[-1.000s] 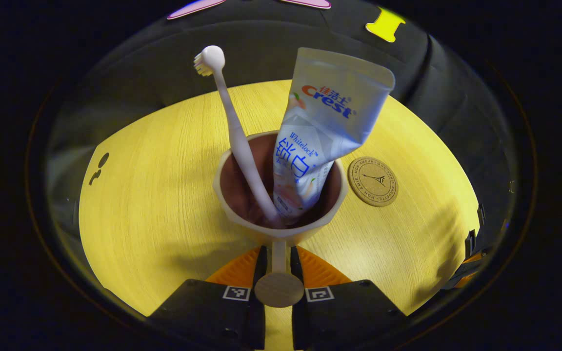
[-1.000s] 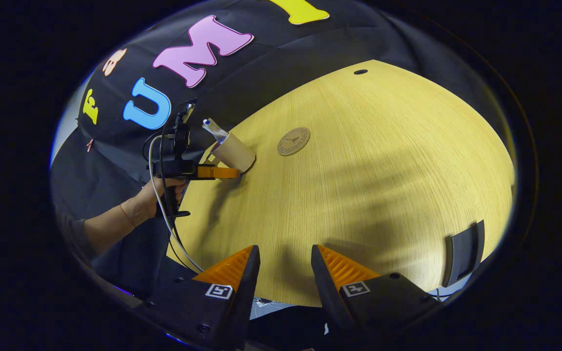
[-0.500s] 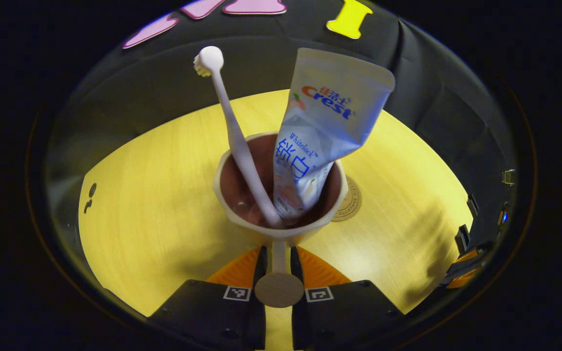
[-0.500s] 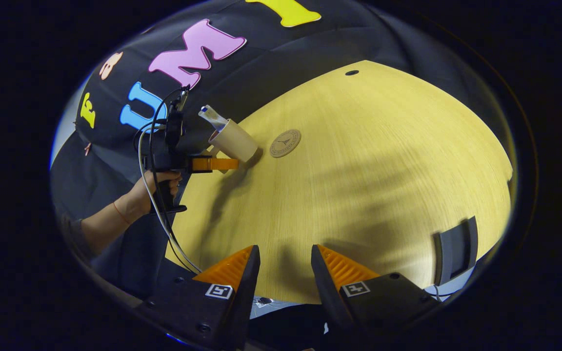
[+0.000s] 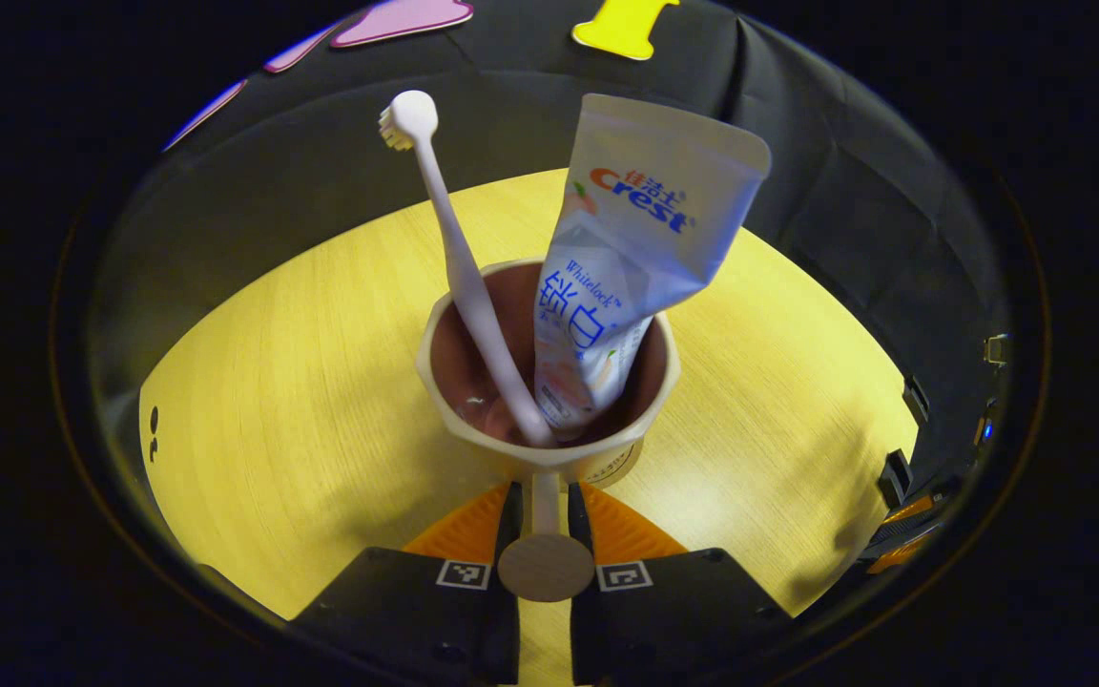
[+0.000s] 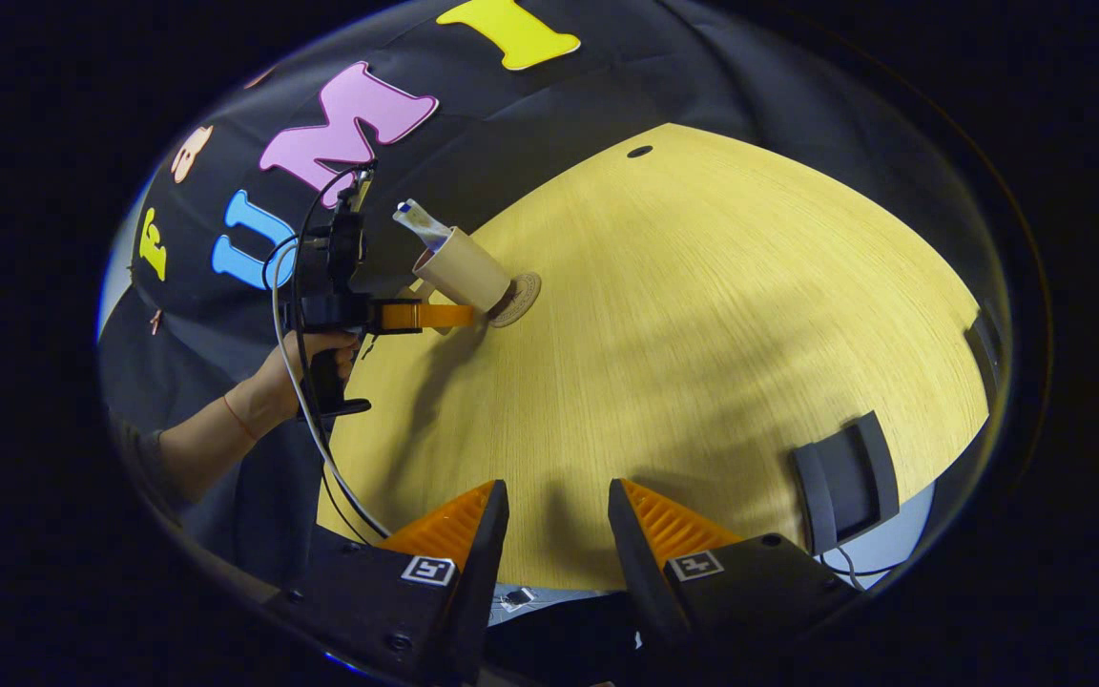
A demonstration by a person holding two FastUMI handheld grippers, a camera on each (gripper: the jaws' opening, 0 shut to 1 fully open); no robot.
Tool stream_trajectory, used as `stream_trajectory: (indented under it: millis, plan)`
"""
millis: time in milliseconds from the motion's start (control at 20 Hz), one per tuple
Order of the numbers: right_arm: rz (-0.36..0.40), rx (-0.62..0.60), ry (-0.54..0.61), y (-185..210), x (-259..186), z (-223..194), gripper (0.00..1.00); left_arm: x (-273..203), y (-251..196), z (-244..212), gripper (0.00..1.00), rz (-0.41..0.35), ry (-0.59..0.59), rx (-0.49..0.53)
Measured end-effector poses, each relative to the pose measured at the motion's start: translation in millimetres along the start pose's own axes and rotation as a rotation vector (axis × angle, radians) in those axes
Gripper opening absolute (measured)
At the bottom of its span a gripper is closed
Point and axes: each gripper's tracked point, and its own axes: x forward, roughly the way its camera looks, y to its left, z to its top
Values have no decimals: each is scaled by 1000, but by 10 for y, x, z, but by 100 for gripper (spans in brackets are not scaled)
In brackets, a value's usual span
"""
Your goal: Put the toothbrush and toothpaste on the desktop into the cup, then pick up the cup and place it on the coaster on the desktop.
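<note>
a: item one, left gripper (image 5: 547, 496): fingers clenched on the cup's flat handle tab, one finger on each side. item two, right gripper (image 6: 557, 520): fingers parted, nothing between them, low at the near edge of the desktop (image 6: 702, 334).

b: and the cup (image 5: 549, 367)?

a: pale, matte, tapered, dark inside. toothbrush (image 5: 459, 258) and toothpaste (image 5: 621, 258) both stand in it, leaning apart. in the right gripper view the cup (image 6: 462, 270) leans, its base over the coaster (image 6: 518, 298); whether it touches, cannot tell.

b: coaster's make?

a: thin round disc, cork-like, stamped. desktop: smooth light wood grain.

b: handling advice?

a: judged only: level the cup and centre the base on the disc before loosening the grip. the load is top-heavy; the soft tube and slim smooth brush could shift and tip a tilted cup. lower straight, slowly.
</note>
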Motion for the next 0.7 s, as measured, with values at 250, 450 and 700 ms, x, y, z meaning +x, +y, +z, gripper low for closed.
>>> stream_trajectory:
  millis: [250, 450, 700]
  plan:
    - [-12, 15, -7, -71, -29, -16, 65, 111, -105, 4, 26, -4, 16, 23]
    - [-16, 22, -7, -115, -43, -18, 65, 151, -105, -3, 26, 10, 24, 22]
    - [-22, 25, -4, -140, -34, -20, 55, 186, -115, -40, 26, 18, 22, 28]
